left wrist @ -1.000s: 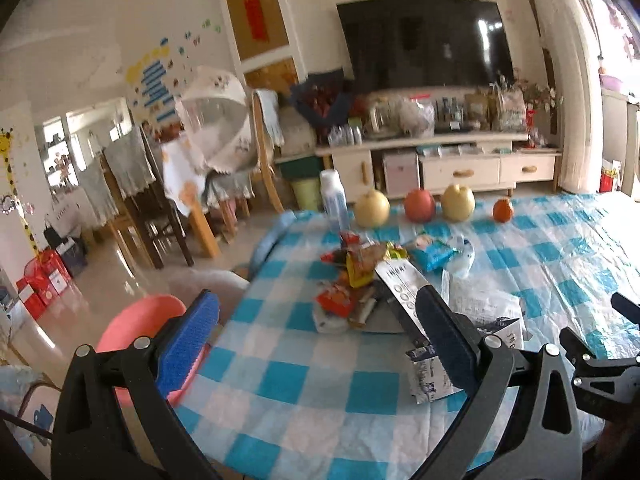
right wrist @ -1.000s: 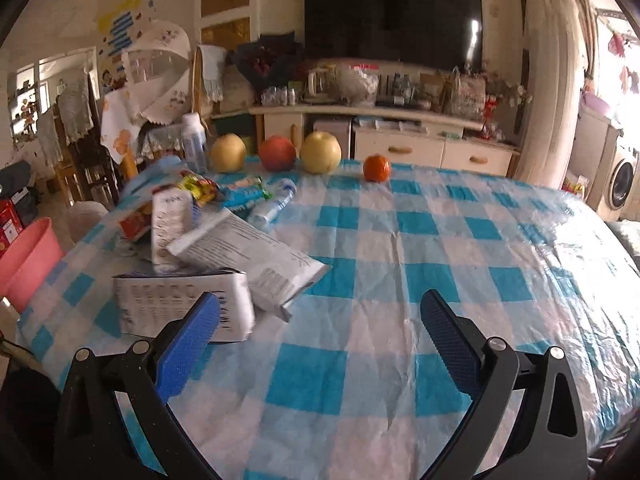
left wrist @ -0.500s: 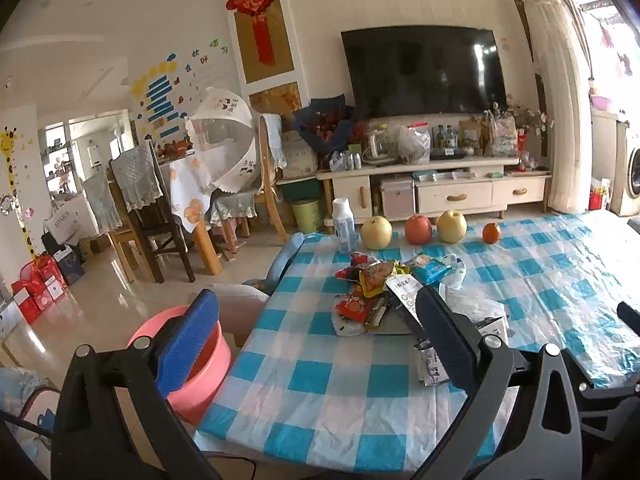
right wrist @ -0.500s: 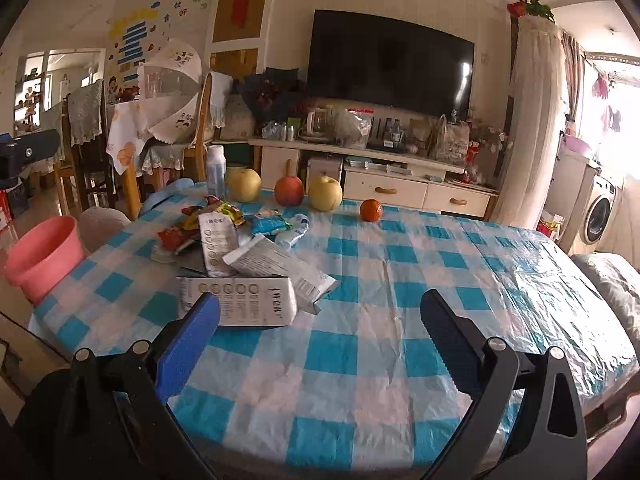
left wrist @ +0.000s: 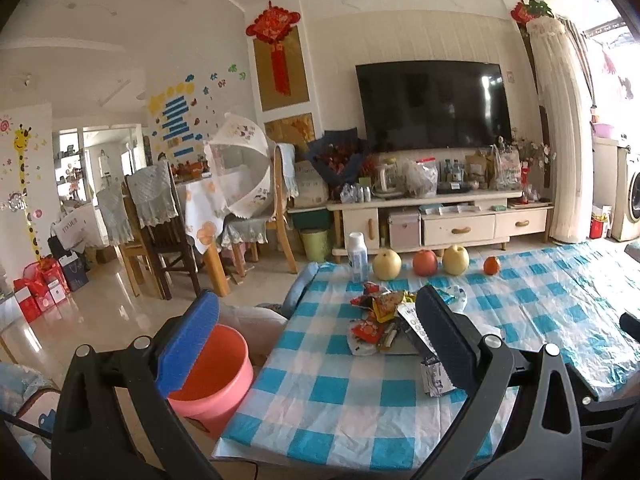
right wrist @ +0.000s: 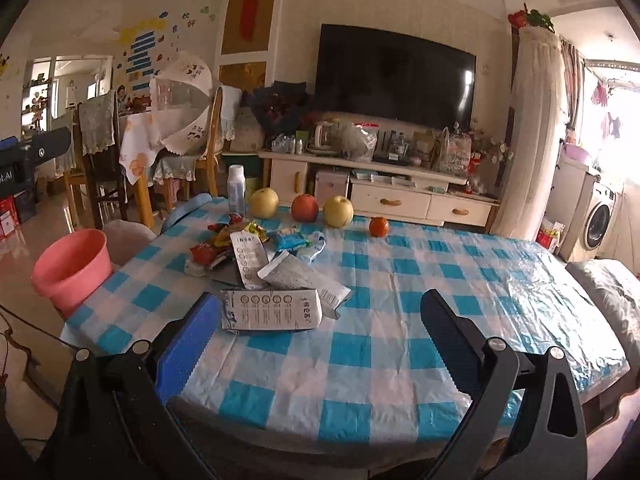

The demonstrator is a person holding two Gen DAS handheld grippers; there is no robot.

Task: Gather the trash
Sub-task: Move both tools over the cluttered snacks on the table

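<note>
Left wrist view: left gripper (left wrist: 318, 332) held above the near table edge, fingers wide apart, nothing between them. Trash pile (left wrist: 380, 322) sits on the blue-checked tablecloth (left wrist: 344, 384), left of table centre; wrapper print too small to read. The right finger (left wrist: 444, 336) hides most of the cartons, only a corner of one carton (left wrist: 434, 378) shows, text unreadable. Pink bucket (left wrist: 218, 376) on the floor just beside the table's left edge, partly behind the blue finger pad. White bottle (left wrist: 357, 256) upright at the far edge, beside a row of fruit (left wrist: 425, 263). Right wrist view: right gripper (right wrist: 320, 336) also spread open and empty, over the near edge. Flattened carton (right wrist: 272, 309) lies flat, long axis left-right, a row of round icons and some characters on its face, illegible. A second carton (right wrist: 248, 258) runs lengthwise away from the camera, leaning on the pile; a grey pouch (right wrist: 306, 278) lies diagonal between them. Bucket (right wrist: 72, 266) left of the table, its base cut off by the tablecloth.
</note>
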